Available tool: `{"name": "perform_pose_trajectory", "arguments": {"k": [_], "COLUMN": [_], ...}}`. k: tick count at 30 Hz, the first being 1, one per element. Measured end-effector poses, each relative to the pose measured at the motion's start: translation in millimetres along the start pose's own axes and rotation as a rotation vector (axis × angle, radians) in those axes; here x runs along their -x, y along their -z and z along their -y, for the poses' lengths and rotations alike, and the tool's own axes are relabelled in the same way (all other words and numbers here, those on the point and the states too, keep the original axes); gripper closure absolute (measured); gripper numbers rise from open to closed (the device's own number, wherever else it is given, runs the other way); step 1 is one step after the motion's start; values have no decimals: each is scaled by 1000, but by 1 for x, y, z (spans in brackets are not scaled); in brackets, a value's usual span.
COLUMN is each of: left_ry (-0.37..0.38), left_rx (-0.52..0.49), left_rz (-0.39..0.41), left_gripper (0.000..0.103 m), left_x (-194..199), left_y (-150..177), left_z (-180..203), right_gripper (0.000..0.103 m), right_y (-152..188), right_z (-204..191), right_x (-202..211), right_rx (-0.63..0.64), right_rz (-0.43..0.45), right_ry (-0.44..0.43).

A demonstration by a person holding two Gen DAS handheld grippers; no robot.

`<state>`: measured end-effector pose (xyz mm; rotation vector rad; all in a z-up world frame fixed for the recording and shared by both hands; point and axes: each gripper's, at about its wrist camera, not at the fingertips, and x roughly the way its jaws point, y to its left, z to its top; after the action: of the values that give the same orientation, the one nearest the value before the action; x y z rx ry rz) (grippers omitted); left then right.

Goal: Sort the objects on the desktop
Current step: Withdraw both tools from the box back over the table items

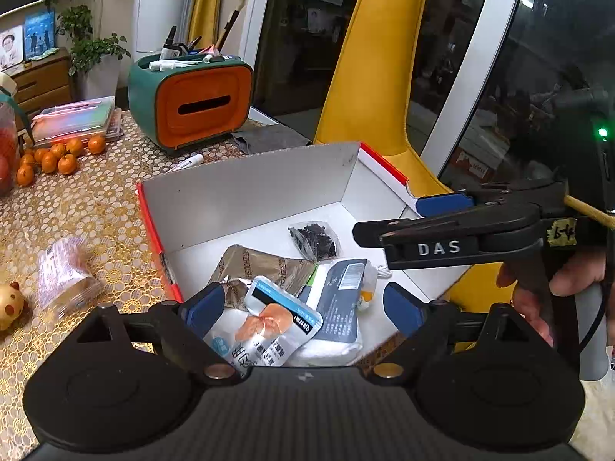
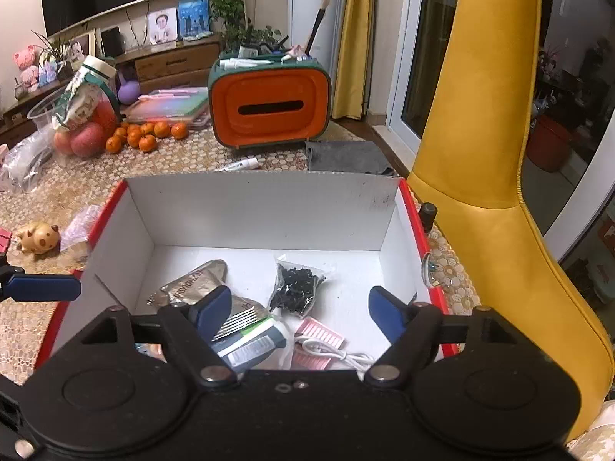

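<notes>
On the left of the bench point(image 2: 161, 169), with its patterned gold cloth, lie a small pig figurine point(image 2: 38, 237), a clear packet point(image 1: 67, 274) and a cluster of small oranges point(image 2: 148, 134). Behind them stands an orange and green organiser point(image 2: 271, 109) with pens and tubes in its top. Further right sits the red-edged cardboard box point(image 2: 261, 207), open on top and white inside. Its floor holds a brown foil pouch point(image 2: 194, 282), a clear bag of black bits point(image 2: 296, 286), a white and blue sachet point(image 1: 276, 326), a dark grey packet point(image 1: 340, 299), pink strips point(image 2: 319, 336) and a white cable point(image 2: 346, 357). The left tongs point(image 1: 303, 309) hang tilted down over the near part of the box, blue pads wide apart, gripping nothing. The right tongs point(image 2: 303, 313) likewise point down into the box with pads apart and empty. In the left wrist view a hand point(image 1: 553, 292) at the right edge grips the handle of the right tongs, which reach across the box rim. A yellow chair point(image 2: 492, 176) stands to the right.
</notes>
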<state>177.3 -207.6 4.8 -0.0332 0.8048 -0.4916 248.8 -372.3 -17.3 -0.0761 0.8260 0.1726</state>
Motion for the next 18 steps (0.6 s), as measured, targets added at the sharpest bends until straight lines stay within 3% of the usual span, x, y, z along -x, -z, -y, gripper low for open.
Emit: {"name": "perform_pose_trajectory", "arguments": {"k": [2, 18], "left_ry": [-7, -11], "left_rx": [-1, 44], "left_rz": [9, 62], "left_gripper": [0, 0], "left_x": [4, 47], "left_y": [1, 17], "left_z": [0, -15], "right_gripper": [22, 16], "right_y": [3, 14], "right_z": [-1, -24], "right_x": [5, 40], "right_rx": [-7, -24], "right_rz": [7, 56], "right_ry": [-4, -34]}}
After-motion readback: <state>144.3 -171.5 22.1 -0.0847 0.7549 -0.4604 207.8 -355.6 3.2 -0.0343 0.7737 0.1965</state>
